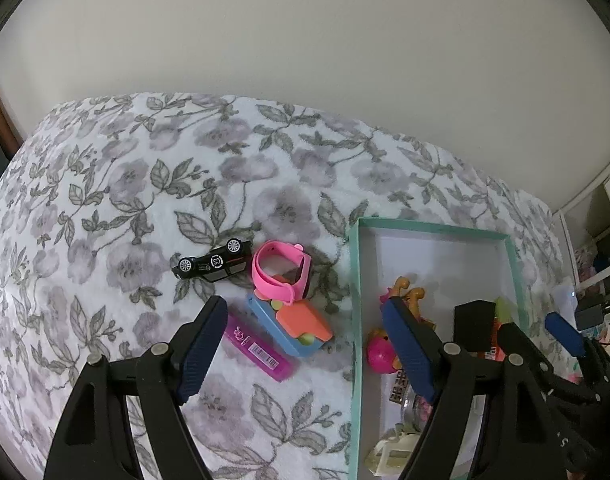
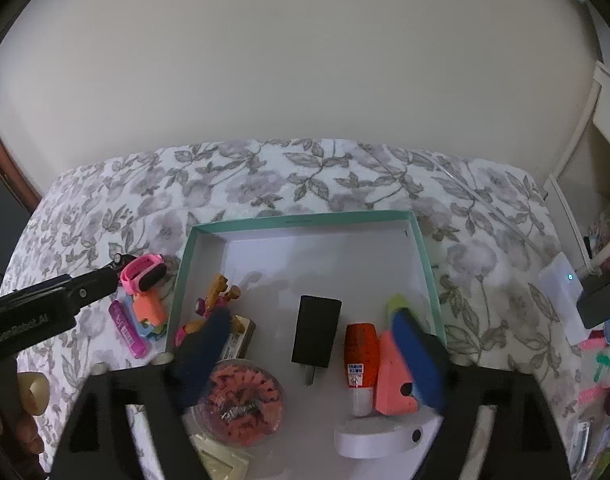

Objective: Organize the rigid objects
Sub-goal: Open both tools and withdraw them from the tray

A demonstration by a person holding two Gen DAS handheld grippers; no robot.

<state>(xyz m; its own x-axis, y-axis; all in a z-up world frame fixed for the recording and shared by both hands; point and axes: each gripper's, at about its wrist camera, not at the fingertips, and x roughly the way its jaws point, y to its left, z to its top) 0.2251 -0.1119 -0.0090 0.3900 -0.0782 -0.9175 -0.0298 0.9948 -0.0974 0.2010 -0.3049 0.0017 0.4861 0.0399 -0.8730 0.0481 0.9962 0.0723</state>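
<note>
Your right gripper (image 2: 313, 354) hangs spread over the teal box (image 2: 305, 217), pinching nothing; inside lie a black charger (image 2: 317, 330), orange bottle (image 2: 360, 354) and pink eraser (image 2: 393, 380). Your left gripper (image 1: 305, 344) gapes above the pink watch (image 1: 279, 274) outside.

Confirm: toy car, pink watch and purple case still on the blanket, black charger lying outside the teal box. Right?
Not quite. The black charger lies inside the teal box, as the right wrist view shows. The toy car, pink watch and purple case are on the blanket.
</note>
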